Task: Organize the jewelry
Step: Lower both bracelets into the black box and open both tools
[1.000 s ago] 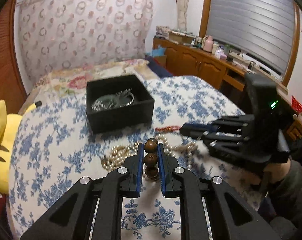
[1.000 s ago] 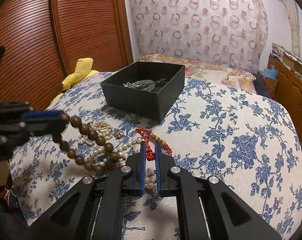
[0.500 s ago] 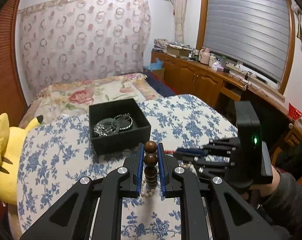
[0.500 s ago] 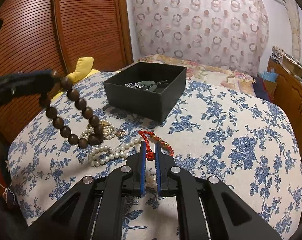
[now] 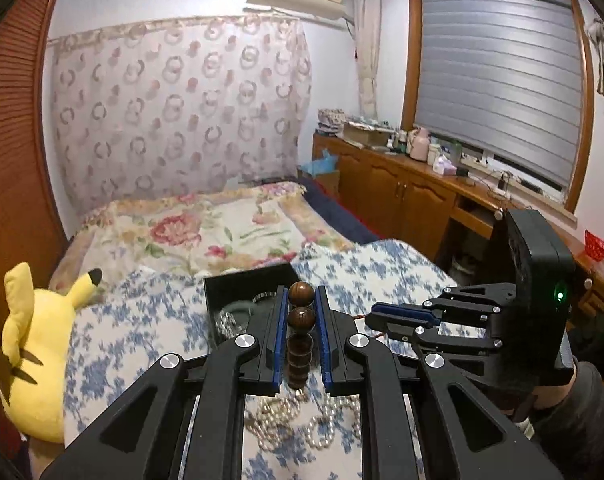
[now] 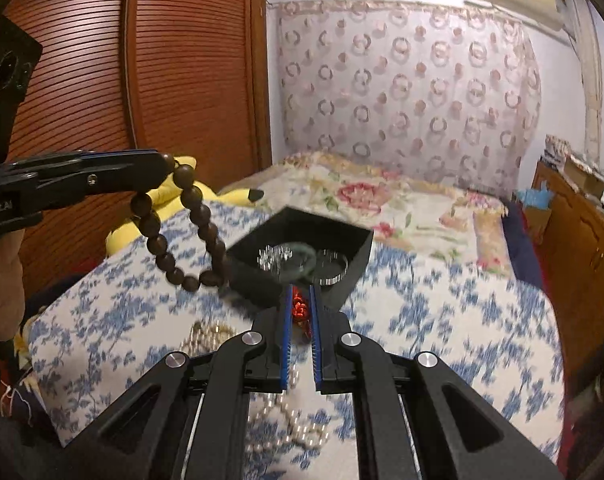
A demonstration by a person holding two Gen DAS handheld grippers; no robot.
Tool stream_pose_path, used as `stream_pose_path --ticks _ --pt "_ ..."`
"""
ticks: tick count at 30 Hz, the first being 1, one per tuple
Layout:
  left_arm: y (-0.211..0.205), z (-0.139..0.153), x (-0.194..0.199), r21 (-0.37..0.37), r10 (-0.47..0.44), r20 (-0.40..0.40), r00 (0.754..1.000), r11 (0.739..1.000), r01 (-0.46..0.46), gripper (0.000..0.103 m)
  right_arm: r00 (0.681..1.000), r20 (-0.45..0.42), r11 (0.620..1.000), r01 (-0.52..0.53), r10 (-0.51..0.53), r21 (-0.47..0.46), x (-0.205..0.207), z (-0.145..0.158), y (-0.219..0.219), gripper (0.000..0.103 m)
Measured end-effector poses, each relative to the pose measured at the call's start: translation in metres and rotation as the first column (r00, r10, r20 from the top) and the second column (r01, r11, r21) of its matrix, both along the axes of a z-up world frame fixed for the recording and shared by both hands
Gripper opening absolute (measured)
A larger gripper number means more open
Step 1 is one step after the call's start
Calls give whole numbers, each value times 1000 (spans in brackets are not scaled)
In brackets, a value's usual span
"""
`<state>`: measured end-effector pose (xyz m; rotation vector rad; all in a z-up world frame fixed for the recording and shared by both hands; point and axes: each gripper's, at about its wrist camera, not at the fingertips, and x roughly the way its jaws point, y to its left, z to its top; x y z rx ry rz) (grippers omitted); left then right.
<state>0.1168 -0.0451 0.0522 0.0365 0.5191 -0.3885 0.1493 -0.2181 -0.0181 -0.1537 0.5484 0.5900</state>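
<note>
My left gripper [image 5: 301, 304] is clamped on the wooden bead bracelet [image 6: 182, 232]; two beads stand between its pads and the rest of the loop hangs free in the air, off the left front corner of the black box [image 6: 358, 248]. I place everything by that box. To its left, the blue-flowered bedspread [image 6: 442, 320] runs to the bed's edge, where a yellow plush toy [image 5: 34, 344] lies. The box sits open-topped on the spread, with silver pieces and a greenish bangle [image 6: 302, 258] inside. Nearer to me than the box, the pearl strands [image 5: 302, 420] lie loose on the cloth, under both tools. My right gripper [image 6: 301, 312] is closed on the red beaded bracelet [image 6: 300, 306], held up just before the box's front wall. Right of the box the spread lies bare to its far edge, with wooden cabinets [image 5: 402, 196] beyond.
</note>
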Motion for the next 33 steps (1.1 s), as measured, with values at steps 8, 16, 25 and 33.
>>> stream_pose_path --ticks 8,16,25,33 --pt "4 5 33 8 32 13 999 999 -32 12 999 21 1000 -29 29 10 32 15 19 10" --pt "21 -20 75 -19 73 -61 995 997 -74 12 998 -47 999 -36 36 9 70 1 33 10" --pt "23 -34 88 -19 92 -88 992 995 -94 12 988 -144 998 -54 56 22 91 -25 43 19" --pt "13 -36 96 0 74 -98 992 997 -75 12 993 -121 1000 -9 9 4 84 -28 31 36"
